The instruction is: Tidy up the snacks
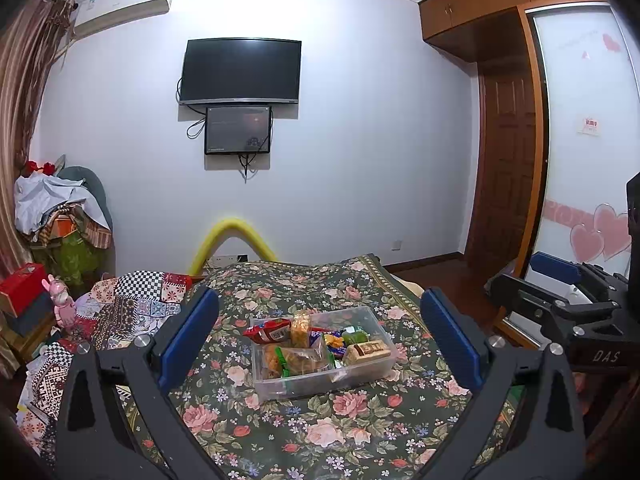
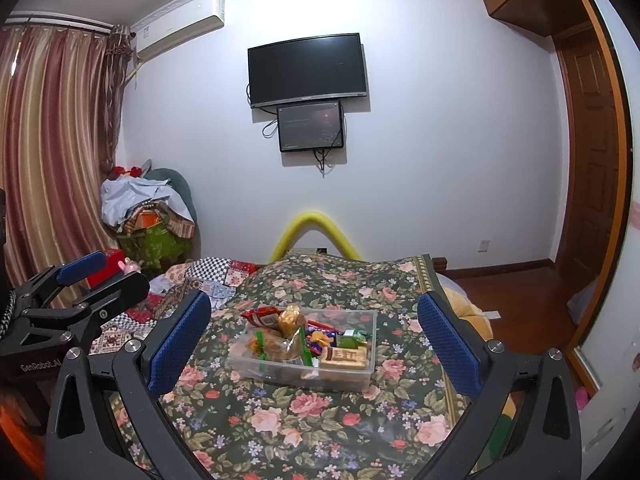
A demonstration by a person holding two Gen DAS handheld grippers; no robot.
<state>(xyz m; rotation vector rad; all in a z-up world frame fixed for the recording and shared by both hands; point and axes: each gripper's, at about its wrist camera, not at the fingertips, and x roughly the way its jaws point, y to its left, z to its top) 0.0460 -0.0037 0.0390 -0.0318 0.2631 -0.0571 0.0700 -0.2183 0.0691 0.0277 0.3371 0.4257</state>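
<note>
A clear plastic bin (image 1: 372, 372) (image 2: 362, 378) sits on the floral bedspread, filled with several snacks: a red bag (image 1: 267, 330) (image 2: 260, 316), orange cracker packs (image 1: 301, 326) (image 2: 289, 320), a tan wafer pack (image 1: 366, 353) (image 2: 345, 358) and small wrapped sweets. My left gripper (image 1: 318, 334) is open and empty, held back from the bin. My right gripper (image 2: 314, 334) is open and empty, also short of the bin. Each gripper shows at the edge of the other's view.
The floral bedspread (image 1: 304, 432) (image 2: 296, 420) covers the bed. A patchwork quilt (image 1: 132, 304) lies to the left. A yellow foam tube (image 1: 232, 236) stands behind the bed. A TV (image 1: 240, 70), a clothes pile (image 1: 60, 216) and a wardrobe (image 1: 580, 140) line the walls.
</note>
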